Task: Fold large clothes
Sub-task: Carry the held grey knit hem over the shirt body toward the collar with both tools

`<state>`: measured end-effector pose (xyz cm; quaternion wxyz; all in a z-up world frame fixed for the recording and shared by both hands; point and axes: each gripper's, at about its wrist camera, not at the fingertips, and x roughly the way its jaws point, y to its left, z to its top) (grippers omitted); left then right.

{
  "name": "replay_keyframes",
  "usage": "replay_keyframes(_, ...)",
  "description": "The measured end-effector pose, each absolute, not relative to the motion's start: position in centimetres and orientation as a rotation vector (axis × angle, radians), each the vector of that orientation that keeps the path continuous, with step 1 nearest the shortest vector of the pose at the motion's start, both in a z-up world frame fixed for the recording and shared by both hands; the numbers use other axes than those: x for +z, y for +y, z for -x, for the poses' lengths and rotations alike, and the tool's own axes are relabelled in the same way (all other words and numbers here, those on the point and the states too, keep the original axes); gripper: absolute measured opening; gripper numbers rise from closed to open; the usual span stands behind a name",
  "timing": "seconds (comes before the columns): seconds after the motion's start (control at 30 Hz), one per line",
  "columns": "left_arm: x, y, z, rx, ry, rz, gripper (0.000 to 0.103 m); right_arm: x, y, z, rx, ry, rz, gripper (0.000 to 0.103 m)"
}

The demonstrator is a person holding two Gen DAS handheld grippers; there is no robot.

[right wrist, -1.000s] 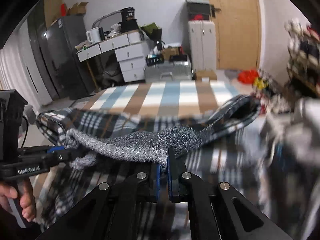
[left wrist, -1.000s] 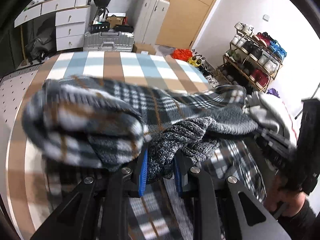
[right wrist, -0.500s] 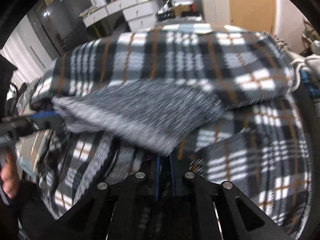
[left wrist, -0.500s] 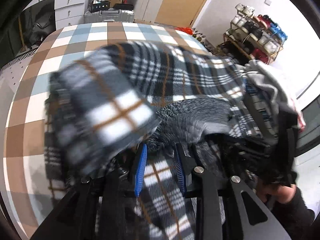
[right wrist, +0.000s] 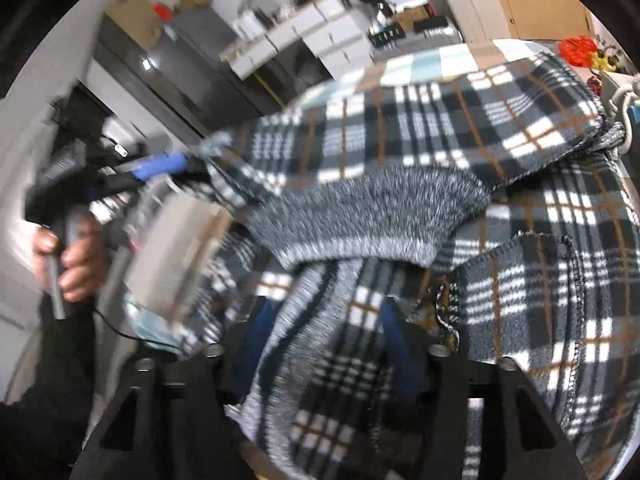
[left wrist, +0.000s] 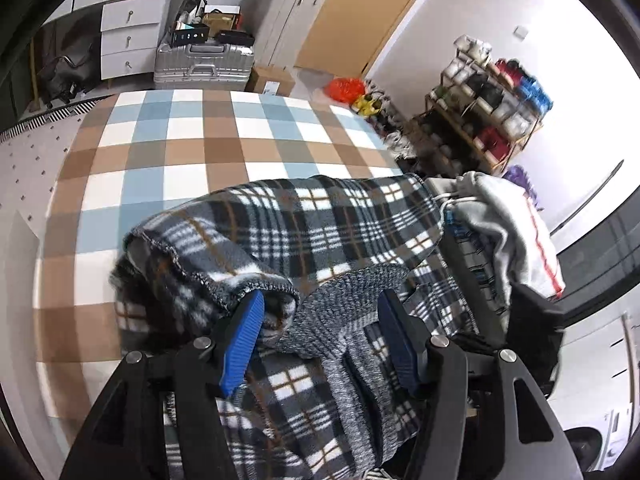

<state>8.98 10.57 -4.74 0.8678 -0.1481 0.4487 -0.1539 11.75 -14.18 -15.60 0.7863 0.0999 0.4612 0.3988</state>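
A black, white and brown plaid fleece garment [left wrist: 320, 232] lies folded over on itself on the checked table [left wrist: 180, 152]. Its grey knit band [left wrist: 352, 292] rests on top of the fold. My left gripper [left wrist: 322, 340] hovers over the near edge with its jaws opening. The knit band runs loosely between the blue pads [left wrist: 244, 336] and nothing presses on it. In the right wrist view the same garment [right wrist: 440, 120] and knit band [right wrist: 360, 208] fill the frame. My right gripper [right wrist: 328, 332] is also opening, with loose cloth lying between its fingers. A hand [right wrist: 68, 256] holds the left gripper [right wrist: 172, 168] at the left of that view.
A pile of grey and white clothes [left wrist: 508, 232] sits at the table's right edge, against the garment. Beyond the table are a silver suitcase [left wrist: 204, 64], white drawers [left wrist: 128, 36] and a shoe rack [left wrist: 492, 112]. The far half of the table shows bare checks.
Both grippers were shut on the grey knit band and have let it go, their jaws now apart. The lifted garment has come down folded onto the table. The left gripper has pulled up and back.
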Motion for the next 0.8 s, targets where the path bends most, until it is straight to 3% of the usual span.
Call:
replay_keyframes(0.07, -2.4, 11.9, -7.0, -0.244, 0.772, 0.299, 0.054, -15.3, -14.9, -11.5, 0.852, 0.968, -0.223, 0.066)
replay_keyframes(0.13, -0.6, 13.2, -5.4, -0.218, 0.653, 0.290, 0.062, -15.6, -14.9, -11.1, 0.839, 0.963, -0.223, 0.066)
replay_keyframes(0.27, -0.5, 14.4, -6.4, -0.242, 0.714, 0.337, 0.062, -15.7, -14.6, -11.6, 0.833, 0.965, -0.233, 0.066)
replay_keyframes(0.43, -4.2, 11.4, -11.7, -0.376, 0.869, 0.233, 0.062, -15.3, -14.0, -11.1, 0.838, 0.932, -0.229, 0.066)
replay_keyframes(0.5, -8.9, 10.9, -14.3, -0.323, 1.001, 0.142, 0.062, -15.6, -14.2, -10.9, 0.831, 0.919, -0.223, 0.072)
replay_keyframes(0.6, -16.3, 11.8, -15.8, -0.259, 1.203, 0.147, 0.061, -16.0, -14.6, -10.8, 0.826, 0.923, -0.208, 0.072)
replay_keyframes(0.8, -17.6, 14.6, -14.7, -0.327, 1.115, 0.307, 0.061, -15.1, -15.1, -13.1, 0.802, 0.950, -0.268, 0.072)
